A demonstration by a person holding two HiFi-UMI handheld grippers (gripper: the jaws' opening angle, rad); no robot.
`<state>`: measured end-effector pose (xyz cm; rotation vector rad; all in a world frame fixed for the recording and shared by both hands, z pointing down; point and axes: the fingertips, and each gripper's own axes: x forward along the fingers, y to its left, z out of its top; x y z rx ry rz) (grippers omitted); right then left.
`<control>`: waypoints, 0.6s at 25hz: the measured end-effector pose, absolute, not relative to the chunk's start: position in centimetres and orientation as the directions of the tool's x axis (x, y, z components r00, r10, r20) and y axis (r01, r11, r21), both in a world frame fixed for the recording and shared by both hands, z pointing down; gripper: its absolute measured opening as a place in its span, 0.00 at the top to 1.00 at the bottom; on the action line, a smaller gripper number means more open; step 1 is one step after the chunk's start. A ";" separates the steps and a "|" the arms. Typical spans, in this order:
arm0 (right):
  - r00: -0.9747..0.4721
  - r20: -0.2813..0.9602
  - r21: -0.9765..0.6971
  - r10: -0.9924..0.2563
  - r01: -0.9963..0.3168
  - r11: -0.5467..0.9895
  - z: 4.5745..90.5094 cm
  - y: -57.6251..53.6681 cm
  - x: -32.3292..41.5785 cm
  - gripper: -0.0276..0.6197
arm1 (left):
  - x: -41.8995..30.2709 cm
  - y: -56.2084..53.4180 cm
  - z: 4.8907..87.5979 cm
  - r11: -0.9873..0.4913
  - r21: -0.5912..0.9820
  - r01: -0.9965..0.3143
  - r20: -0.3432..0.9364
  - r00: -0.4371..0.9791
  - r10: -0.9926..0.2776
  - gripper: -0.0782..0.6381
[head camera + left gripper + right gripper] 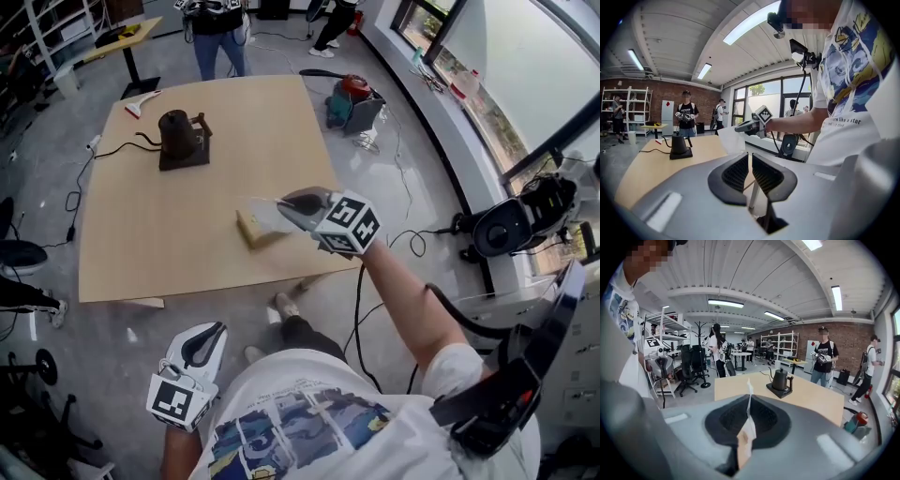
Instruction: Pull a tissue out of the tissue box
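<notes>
A small yellowish tissue box (251, 232) lies near the front right of the wooden table (141, 253). My right gripper (286, 203) hovers just above the box and is shut on a white tissue (264, 215), which hangs out to its left. In the right gripper view the tissue (748, 425) is pinched edge-on between the dark pads of the right gripper (749, 401). Whether its lower edge still touches the box I cannot tell. My left gripper (214, 332) is off the table near the person's waist, shut and holding nothing. From the left gripper (750, 161) the tissue (731, 140) and the right gripper (742, 128) show ahead.
A black kettle on a dark base (178, 137) stands at the table's far left, with its cable trailing off the edge. A red and white item (142, 101) lies at the far corner. People (217, 37) stand beyond the table. A red and teal machine (354, 99) sits on the floor to the right.
</notes>
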<state>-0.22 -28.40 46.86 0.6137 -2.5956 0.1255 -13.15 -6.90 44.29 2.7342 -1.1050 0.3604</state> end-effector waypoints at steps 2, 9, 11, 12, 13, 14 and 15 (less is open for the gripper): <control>-0.792 0.453 0.037 -0.408 -0.440 0.897 45.9 -27.2 -0.5 0.95 | -13.6 -6.3 44.4 -0.709 0.068 -0.702 0.277 0.696 -0.662 0.85; -0.794 0.426 0.088 -0.434 -0.441 0.893 43.5 -21.5 -2.3 0.95 | -16.1 -3.1 45.3 -0.704 0.076 -0.706 0.272 0.694 -0.667 0.85; -0.798 0.415 0.091 -0.437 -0.442 0.892 43.0 -20.5 -2.7 0.95 | -16.5 -2.8 45.5 -0.702 0.081 -0.707 0.276 0.693 -0.666 0.85; -0.800 0.409 0.091 -0.439 -0.442 0.892 42.8 -19.9 -2.9 0.95 | -16.6 -2.6 45.6 -0.703 0.082 -0.706 0.277 0.694 -0.665 0.85; -0.803 0.403 0.091 -0.440 -0.443 0.892 42.6 -19.4 -3.0 0.95 | -16.6 -2.4 45.6 -0.704 0.082 -0.706 0.279 0.694 -0.664 0.85; -0.805 0.397 0.091 -0.441 -0.443 0.892 42.3 -18.8 -3.1 0.95 | -16.5 -2.4 45.4 -0.704 0.081 -0.706 0.281 0.694 -0.663 0.85; -0.809 0.391 0.091 -0.440 -0.442 0.892 42.1 -18.3 -3.1 0.95 | -16.4 -2.3 45.3 -0.704 0.081 -0.706 0.282 0.694 -0.663 0.85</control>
